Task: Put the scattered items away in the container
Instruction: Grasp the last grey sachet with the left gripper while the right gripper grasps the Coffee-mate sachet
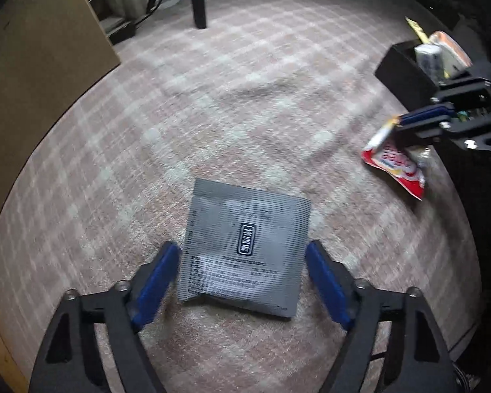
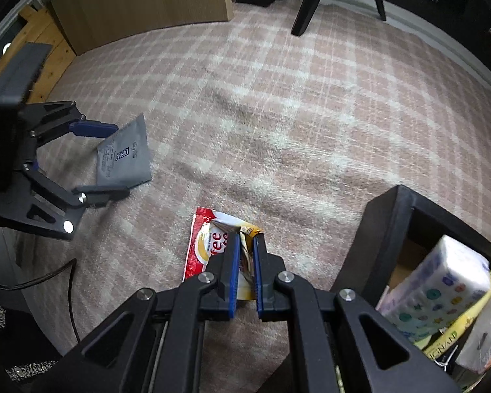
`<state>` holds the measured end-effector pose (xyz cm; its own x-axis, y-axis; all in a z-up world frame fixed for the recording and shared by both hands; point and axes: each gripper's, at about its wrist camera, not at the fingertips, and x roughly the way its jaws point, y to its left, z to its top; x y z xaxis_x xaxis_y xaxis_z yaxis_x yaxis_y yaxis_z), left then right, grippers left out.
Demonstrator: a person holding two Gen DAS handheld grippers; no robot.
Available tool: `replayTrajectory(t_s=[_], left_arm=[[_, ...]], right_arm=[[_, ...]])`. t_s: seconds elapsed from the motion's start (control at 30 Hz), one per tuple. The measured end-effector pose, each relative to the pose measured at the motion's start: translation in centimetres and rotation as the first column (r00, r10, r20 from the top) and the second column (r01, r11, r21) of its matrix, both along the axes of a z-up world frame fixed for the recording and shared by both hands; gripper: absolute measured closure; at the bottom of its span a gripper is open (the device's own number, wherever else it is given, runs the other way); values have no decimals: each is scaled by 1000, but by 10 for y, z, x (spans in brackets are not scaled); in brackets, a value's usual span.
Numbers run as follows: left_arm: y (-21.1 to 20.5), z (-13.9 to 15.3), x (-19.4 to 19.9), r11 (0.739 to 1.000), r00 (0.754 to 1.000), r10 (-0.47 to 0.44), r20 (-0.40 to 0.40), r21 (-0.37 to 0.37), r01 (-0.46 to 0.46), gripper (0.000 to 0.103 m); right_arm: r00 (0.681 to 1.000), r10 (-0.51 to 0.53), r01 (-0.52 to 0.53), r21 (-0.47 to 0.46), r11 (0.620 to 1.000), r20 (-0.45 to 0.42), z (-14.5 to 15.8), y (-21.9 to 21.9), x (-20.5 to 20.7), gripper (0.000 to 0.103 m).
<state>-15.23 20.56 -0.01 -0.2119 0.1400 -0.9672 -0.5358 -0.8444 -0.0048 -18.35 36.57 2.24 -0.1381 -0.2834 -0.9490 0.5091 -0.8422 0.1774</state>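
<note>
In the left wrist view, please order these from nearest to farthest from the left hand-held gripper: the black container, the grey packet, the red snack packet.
1. The grey packet, lying on the carpet between the fingers of the left hand-held gripper.
2. The red snack packet, to the right, held by the right hand-held gripper.
3. The black container, far upper right.

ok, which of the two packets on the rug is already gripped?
The red packet: the right tongs are shut on its top edge. The grey packet lies flat between the open left tongs, unpinched.
</note>
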Motion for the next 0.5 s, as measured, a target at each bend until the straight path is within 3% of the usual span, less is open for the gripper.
replayTrajectory(t_s=[0.03, 0.4, 0.5], left_arm=[[-1, 1, 1, 1000, 1000, -4, -2, 3, 4, 48], [-12, 12, 6, 998, 999, 39, -10, 51, -38, 67], [-20, 21, 6, 994, 998, 61, -12, 91, -60, 88]], right_arm=[[1000, -1, 1, -2, 1000, 4, -1, 0, -2, 95], [1000, -1, 1, -6, 1000, -7, 9, -1, -5, 95], [1000, -8, 8, -19, 1000, -10, 12, 0, -5, 95]])
